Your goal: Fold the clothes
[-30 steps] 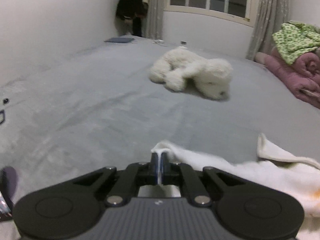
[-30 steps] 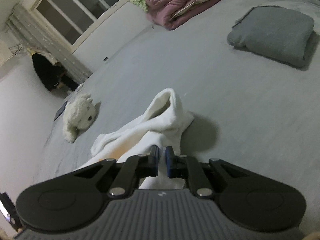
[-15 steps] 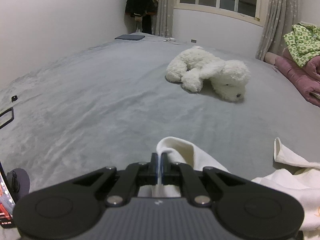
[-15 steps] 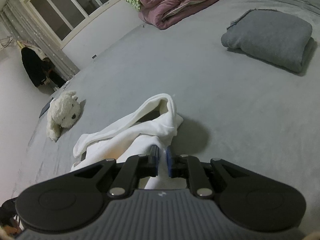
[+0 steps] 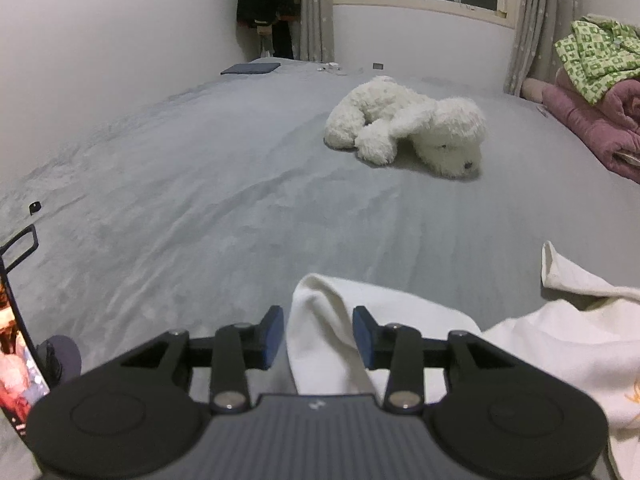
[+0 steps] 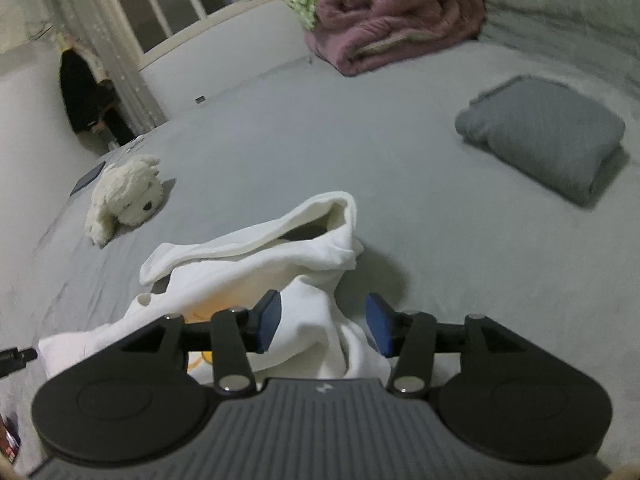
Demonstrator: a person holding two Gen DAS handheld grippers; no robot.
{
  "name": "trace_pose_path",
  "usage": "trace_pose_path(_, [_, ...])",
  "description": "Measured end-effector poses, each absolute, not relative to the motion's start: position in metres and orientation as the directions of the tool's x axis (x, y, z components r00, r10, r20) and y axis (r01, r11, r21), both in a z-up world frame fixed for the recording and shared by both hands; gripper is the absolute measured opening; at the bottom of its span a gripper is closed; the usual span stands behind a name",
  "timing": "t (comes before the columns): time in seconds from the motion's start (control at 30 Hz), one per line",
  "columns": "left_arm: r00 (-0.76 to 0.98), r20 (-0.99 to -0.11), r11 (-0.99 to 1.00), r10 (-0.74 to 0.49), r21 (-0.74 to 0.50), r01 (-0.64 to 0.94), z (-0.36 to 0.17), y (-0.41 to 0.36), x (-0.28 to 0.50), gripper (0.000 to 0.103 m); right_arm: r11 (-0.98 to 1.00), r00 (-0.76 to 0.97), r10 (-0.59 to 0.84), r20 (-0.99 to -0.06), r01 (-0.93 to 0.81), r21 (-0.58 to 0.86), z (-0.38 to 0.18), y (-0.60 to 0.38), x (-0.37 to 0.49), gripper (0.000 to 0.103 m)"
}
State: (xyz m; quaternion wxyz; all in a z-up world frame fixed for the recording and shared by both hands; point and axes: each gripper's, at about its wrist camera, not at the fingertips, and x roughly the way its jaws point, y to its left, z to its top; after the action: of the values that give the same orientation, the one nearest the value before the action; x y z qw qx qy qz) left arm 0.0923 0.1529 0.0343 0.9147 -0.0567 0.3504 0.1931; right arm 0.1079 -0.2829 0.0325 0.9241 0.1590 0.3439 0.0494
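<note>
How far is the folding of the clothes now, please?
Done: one grey garment lies folded on the bed. In hand: nothing; the left gripper and right gripper are both open around the white garment. Left: that garment is crumpled and unfolded.

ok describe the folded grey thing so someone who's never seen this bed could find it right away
Start from the rolled pink blanket at the far end of the grey bed. Nearer than it, off to the right, lies the folded grey garment, alone on the cover. It is the only neat, squared bundle; the white garment is crumpled.
</note>
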Motion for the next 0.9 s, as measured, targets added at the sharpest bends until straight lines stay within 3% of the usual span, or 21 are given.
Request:
trace_pose_path(0.27, [0.684,-0.658,0.929,0.316,0.068,-0.364,0.036,0.135,0.080,0.085,0.948,0.745,0.279,-0.606,-0.115,0.296,0.042,-0.254,0.088,0.051])
trace_pose_path(0.63, [0.680,-0.705,0.973,0.201,0.064,-0.221,0.034,0.106,0.058,0.087,0.906,0.623,0.414,-0.664,-0.355,0.232,0.035,-0.183,0.071,0.054])
trace_pose_path(0.9, [0.666,-0.737,0.991,0.119,0.042,-0.130,0.027,0.087,0.053,0.087,0.891,0.553,0.401,-0.731,-0.419,0.172,0.012,-0.145,0.076,0.054])
